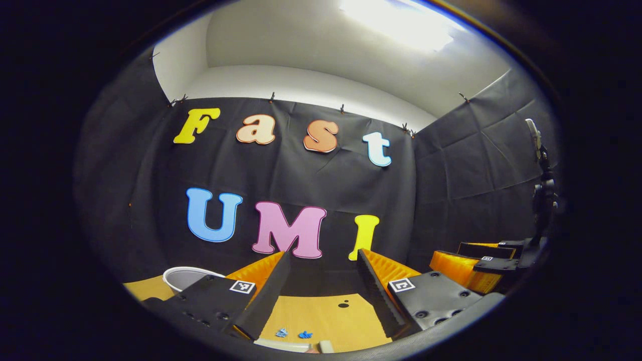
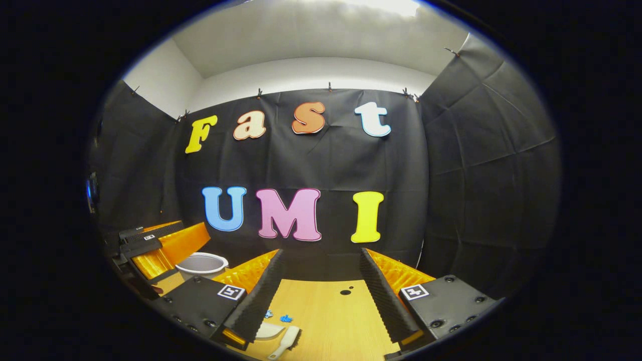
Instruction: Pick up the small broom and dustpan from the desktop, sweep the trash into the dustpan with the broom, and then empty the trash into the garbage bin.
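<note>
Just beside the blue trash [image 2: 281, 317], I am holding both tongs [image 2: 321, 301] wide open, empty; the light, stiff broom [image 2: 287, 341] takes grasping by its handle.

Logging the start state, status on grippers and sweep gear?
Left gripper, right gripper open, empty. Broom, dustpan, blue trash untouched on desktop. Bin back left.

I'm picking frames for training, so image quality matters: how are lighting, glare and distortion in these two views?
Left gripper view: ceiling light blown out to white glare, walls bowed by the fisheye, desktop evenly lit and sharp. Right gripper view: milder glare at the top, same bowing, small broom crisp though near the edge.
</note>
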### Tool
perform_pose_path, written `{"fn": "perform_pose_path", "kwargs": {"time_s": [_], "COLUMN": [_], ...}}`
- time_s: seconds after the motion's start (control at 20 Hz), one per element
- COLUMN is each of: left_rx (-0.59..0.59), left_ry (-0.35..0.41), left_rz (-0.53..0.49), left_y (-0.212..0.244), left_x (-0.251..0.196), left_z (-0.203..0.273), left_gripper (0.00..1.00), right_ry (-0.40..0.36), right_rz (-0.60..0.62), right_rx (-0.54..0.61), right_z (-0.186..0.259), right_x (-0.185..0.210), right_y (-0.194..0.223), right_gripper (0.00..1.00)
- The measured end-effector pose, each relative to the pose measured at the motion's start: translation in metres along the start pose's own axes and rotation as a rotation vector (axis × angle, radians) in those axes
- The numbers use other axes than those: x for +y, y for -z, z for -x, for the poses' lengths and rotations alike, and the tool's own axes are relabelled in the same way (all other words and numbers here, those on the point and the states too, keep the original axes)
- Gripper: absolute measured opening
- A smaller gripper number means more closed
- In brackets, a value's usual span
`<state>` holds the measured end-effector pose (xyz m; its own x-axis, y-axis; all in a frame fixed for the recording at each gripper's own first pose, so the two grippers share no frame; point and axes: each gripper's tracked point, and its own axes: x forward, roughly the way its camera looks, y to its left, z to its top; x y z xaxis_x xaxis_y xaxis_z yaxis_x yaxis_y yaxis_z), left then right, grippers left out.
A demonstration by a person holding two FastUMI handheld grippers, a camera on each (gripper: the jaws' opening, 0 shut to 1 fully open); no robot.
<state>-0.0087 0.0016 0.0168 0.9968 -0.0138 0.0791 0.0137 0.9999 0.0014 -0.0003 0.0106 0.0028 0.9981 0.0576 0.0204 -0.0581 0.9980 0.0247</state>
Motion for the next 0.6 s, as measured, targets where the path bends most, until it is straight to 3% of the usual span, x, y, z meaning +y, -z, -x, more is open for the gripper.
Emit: {"fn": "perform_pose_path", "kwargs": {"time_s": [0.2, 0.6], "left_rx": [0.001, 0.019], "left_ry": [-0.004, -0.008], "left_rz": [-0.016, -0.036], "left_y": [0.001, 0.004], "left_x": [0.001, 0.006], "left_z": [0.002, 0.010], "left_gripper": [0.79, 0.80], "right_ry": [-0.001, -0.090], "right_rz": [-0.002, 0.029], "right_rx": [0.007, 0.007], "right_z": [0.003, -0.009], "right_x": [0.004, 0.033], "right_y": [0.000, -0.006], "right_gripper": [0.94, 0.94]}}
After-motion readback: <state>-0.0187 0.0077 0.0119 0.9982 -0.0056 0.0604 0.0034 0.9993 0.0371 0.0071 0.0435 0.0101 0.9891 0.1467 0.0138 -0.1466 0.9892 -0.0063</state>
